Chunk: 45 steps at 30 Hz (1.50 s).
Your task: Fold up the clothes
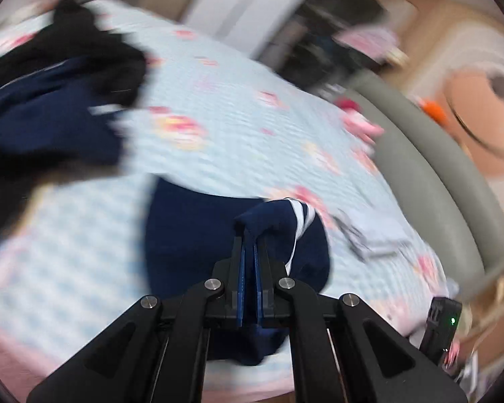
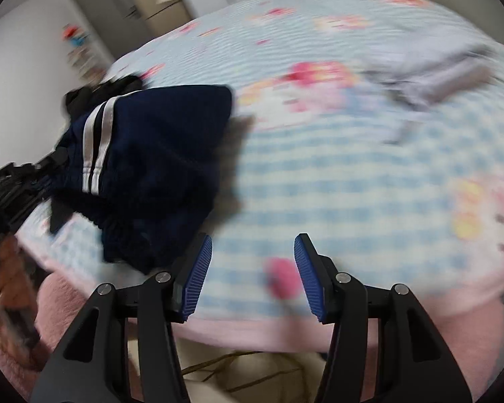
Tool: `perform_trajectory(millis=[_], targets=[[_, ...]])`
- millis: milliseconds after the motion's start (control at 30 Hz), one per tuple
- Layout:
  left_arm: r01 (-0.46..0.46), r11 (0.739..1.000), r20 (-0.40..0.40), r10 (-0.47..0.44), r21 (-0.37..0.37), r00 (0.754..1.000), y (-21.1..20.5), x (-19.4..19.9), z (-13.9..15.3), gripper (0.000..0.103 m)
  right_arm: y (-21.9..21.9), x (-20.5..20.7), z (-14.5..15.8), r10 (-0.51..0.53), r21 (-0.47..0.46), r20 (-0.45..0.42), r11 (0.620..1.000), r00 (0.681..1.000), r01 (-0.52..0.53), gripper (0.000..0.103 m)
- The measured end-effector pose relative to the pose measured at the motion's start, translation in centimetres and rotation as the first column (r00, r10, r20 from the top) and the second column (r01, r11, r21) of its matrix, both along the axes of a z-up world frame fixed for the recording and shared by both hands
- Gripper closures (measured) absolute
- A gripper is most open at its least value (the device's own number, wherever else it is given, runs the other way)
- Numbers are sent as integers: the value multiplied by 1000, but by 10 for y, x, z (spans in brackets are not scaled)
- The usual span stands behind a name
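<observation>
A navy garment with white stripes [image 1: 191, 235] lies bunched on the light blue checked bedspread [image 1: 218, 107]. My left gripper [image 1: 251, 235] is shut on a fold of its navy cloth, lifted a little off the bed. In the right wrist view the same navy garment [image 2: 158, 154] hangs at the left, its white stripes toward the left gripper's black frame [image 2: 23, 174]. My right gripper [image 2: 253, 252] stands open over the bedspread [image 2: 319, 174] near the front edge, with nothing between its blue pads [image 2: 198, 275].
A pile of dark clothes [image 1: 50, 94] sits at the back left of the bed. A folded grey garment [image 2: 443, 70] lies at the right. A grey padded bed frame [image 1: 436, 181] curves along the right side. A pink blanket edge [image 2: 67, 302] hangs at the front.
</observation>
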<state>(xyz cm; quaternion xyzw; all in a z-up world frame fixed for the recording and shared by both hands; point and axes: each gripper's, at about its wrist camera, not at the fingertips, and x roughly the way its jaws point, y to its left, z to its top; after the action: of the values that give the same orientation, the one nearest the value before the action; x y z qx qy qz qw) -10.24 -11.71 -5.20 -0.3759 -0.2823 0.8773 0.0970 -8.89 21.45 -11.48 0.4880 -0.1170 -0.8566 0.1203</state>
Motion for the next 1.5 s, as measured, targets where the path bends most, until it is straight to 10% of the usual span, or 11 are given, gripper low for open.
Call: perform_trajectory(millis=[333, 500, 600, 933, 1133, 1233, 1500], targets=[[-130, 990, 106, 124, 47, 987, -95, 48, -44, 98, -135, -26, -46, 262, 51, 74, 963, 962, -266, 32], [-11, 987, 180, -18, 162, 983, -72, 18, -81, 62, -128, -39, -67, 160, 46, 100, 985, 982, -165, 29], [29, 995, 206, -47, 92, 977, -48, 1, -85, 90, -120, -46, -56, 161, 23, 72, 986, 984, -163, 78], [202, 979, -22, -201, 34, 979, 32, -69, 27, 95, -62, -86, 42, 48, 261, -128, 965, 991, -13, 92], [164, 986, -259, -167, -35, 951, 47, -54, 121, 95, -27, -64, 153, 43, 290, -456, 952, 889, 102, 87], [141, 989, -186, -145, -36, 972, 41, -38, 82, 95, -16, -51, 140, 49, 268, -414, 961, 909, 70, 76], [78, 994, 215, -60, -76, 975, 11, -4, -73, 95, 5, -24, -23, 3, 235, -12, 972, 1000, -1, 75]])
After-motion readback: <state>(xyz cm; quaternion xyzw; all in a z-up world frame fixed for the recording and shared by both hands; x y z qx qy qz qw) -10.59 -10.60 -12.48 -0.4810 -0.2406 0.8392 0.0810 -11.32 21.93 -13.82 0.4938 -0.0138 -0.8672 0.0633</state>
